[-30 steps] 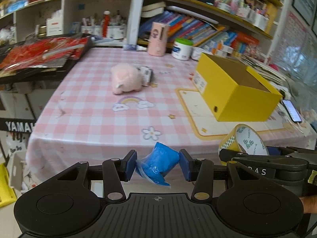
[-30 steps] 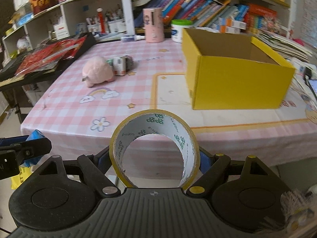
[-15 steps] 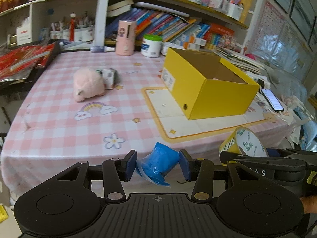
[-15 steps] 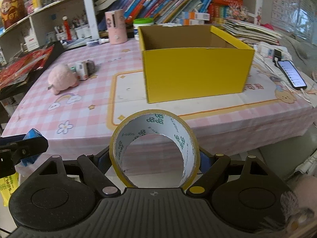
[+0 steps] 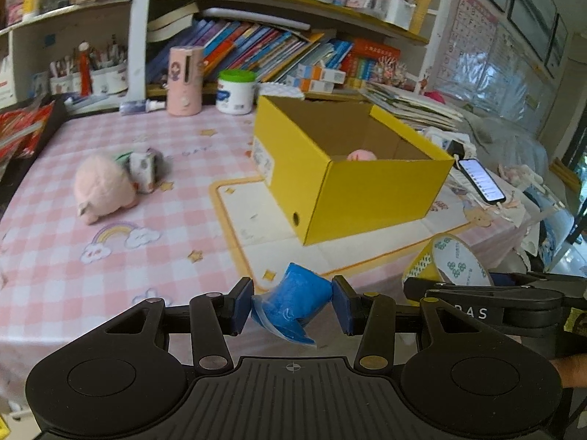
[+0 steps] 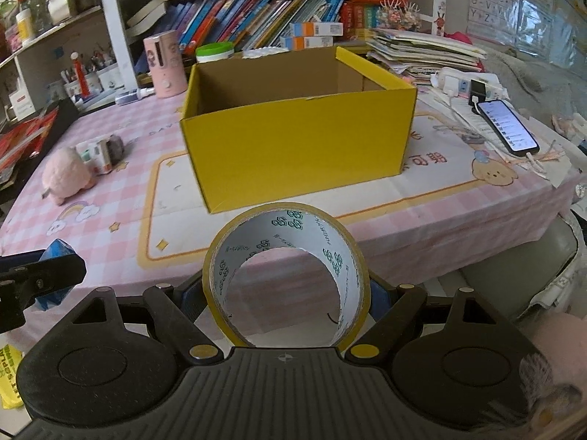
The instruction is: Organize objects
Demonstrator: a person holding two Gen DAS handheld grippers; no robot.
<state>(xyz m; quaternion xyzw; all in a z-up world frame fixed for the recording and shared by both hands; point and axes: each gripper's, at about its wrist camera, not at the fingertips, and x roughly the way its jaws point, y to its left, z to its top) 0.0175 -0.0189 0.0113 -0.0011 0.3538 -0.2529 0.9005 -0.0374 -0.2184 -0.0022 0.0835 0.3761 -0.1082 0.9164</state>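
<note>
Gripping a crumpled blue packet [image 5: 293, 299], your left tongs [image 5: 292, 306] press it from both sides, just short of the near edge of the surface [image 5: 110, 256]. Your right tongs [image 6: 286, 293] are clamped on a roll of yellow tape [image 6: 286, 278], held on edge with its printed white core facing the camera (the pads are mostly hidden behind the roll). Ahead, an open yellow box [image 6: 293, 143] stands on a cream mat [image 6: 172, 198] on the pink checked cloth; something pink [image 5: 361, 154] shows inside it. To the left of the box lie a pink plush toy [image 5: 102, 187] and, touching it, a small carton [image 5: 143, 168]. A phone [image 6: 508, 126] rests near the right edge. At the back stand a pink cylinder [image 5: 185, 80] and a white green-lidded tub [image 5: 235, 91], beneath bookshelves [image 5: 279, 47].
</note>
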